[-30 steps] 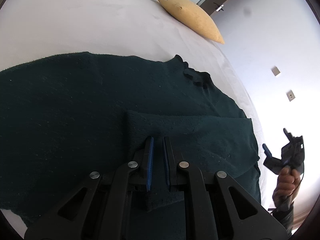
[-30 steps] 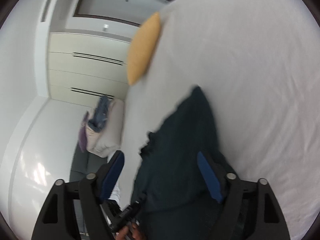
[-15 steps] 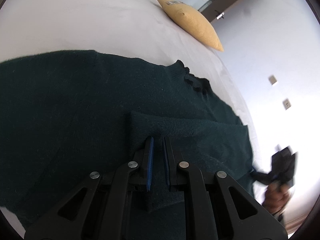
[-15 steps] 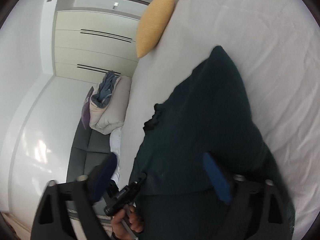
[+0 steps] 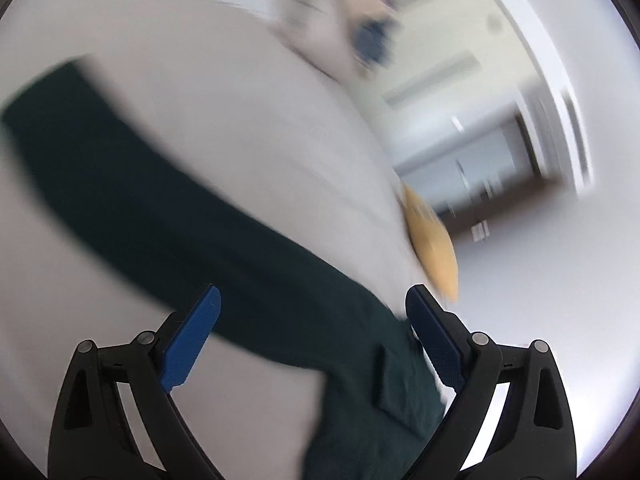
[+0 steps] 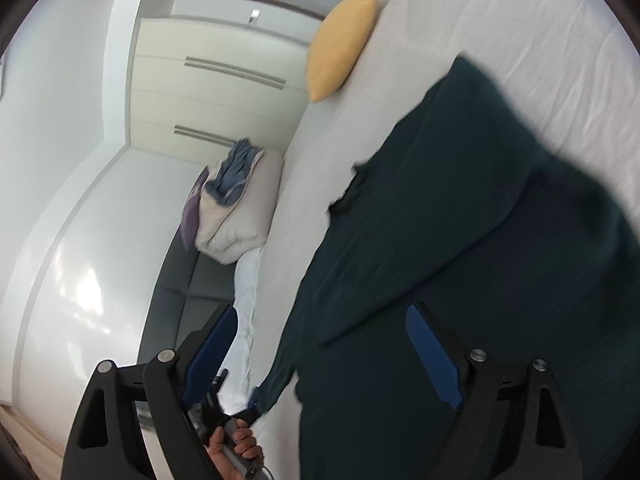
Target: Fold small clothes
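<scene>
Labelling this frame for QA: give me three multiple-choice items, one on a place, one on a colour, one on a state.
1. Where does the dark green sweater lie?
A. on the white bed sheet
B. on the grey sofa
C. on the floor

2. What colour is the cushion at the bed's edge?
A. purple
B. yellow
C. dark green

3. How does the left gripper stand?
A. shut on the sweater
B. shut on nothing
C. open, pressing nothing

Answers:
1. A: in the right wrist view the sweater is spread over the sheet.
2. B: the cushion shows yellow in both views.
3. C: in the left wrist view the blue pads stand wide apart; the jaws have just been opening, and the sweater lies beyond them, ungripped.
</scene>
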Demonstrator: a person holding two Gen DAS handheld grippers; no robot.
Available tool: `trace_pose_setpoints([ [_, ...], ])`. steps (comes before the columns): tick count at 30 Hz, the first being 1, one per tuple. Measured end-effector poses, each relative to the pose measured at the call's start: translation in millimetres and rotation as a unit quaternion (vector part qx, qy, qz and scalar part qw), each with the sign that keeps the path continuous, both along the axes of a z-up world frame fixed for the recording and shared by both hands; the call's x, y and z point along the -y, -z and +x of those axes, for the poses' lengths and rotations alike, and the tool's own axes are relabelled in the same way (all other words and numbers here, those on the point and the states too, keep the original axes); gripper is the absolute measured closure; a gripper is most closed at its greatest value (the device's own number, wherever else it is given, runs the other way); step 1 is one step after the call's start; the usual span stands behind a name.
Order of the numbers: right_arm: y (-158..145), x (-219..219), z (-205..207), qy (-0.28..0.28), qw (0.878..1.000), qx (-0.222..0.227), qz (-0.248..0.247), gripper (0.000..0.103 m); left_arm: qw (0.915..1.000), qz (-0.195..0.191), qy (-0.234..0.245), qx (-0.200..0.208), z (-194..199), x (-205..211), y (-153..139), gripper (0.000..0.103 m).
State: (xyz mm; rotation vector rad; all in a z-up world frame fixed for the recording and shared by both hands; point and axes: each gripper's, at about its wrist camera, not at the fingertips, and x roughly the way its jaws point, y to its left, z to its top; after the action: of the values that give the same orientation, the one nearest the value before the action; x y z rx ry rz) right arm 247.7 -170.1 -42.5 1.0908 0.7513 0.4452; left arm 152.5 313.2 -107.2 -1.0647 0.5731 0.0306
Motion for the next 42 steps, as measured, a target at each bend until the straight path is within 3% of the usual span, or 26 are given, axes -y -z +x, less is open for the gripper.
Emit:
trace_pose_setpoints([
  [5, -4, -43, -2, -0.039, 0.999, -0.005, 0.0, 0.014, 0.9874, -0.118, -0.106, 0.001, -56, -74, 40, 0.01],
  [10, -7, -76, 0, -0.06, 0.998, -0.012, -0.004, 0.014, 0.9754, -0.169, -0.142, 0.01, -74, -103, 47, 0.013],
  [16, -11, -93, -1, -0.072, 0.997, -0.012, -0.016, 0.014, 0.9651, -0.198, -0.172, -0.002, -78, -132, 60, 0.015],
  [18, -9, -94, 1, -0.071, 0.997, -0.014, -0.016, 0.014, 0.9587, -0.218, -0.183, -0.009, -74, -145, 72, 0.024],
  [19, -7, -94, 0, -0.067, 0.997, -0.017, -0.016, 0.015, 0.9543, -0.233, -0.187, -0.01, -73, -151, 79, 0.036],
  [21, -4, -96, 2, -0.065, 0.998, -0.021, -0.011, 0.015, 0.9462, -0.26, -0.192, -0.011, -65, -153, 89, 0.043],
  [24, 2, -99, 3, -0.066, 0.997, -0.029, -0.01, 0.016, 0.9414, -0.275, -0.195, -0.02, -46, -153, 102, 0.063],
  [25, 3, -100, 3, -0.067, 0.997, -0.03, -0.011, 0.017, 0.9372, -0.285, -0.201, -0.02, -42, -154, 108, 0.072],
  [27, 5, -102, 3, -0.07, 0.997, -0.033, -0.012, 0.019, 0.9262, -0.305, -0.222, -0.01, -42, -160, 121, 0.08],
  [28, 5, -102, 3, -0.07, 0.997, -0.032, -0.014, 0.019, 0.9259, -0.301, -0.228, -0.009, -42, -162, 122, 0.084],
  [32, 4, -93, 4, -0.061, 0.998, -0.025, -0.015, 0.019, 0.9385, -0.264, -0.222, -0.014, -35, -166, 119, 0.087],
  [38, 11, -80, 0, -0.049, 0.998, -0.031, -0.007, 0.019, 0.9348, -0.253, -0.249, 0.003, -41, -162, 114, 0.087],
  [42, 14, -75, -2, -0.046, 0.998, -0.034, -0.005, 0.022, 0.9431, -0.23, -0.241, -0.004, -38, -161, 106, 0.091],
])
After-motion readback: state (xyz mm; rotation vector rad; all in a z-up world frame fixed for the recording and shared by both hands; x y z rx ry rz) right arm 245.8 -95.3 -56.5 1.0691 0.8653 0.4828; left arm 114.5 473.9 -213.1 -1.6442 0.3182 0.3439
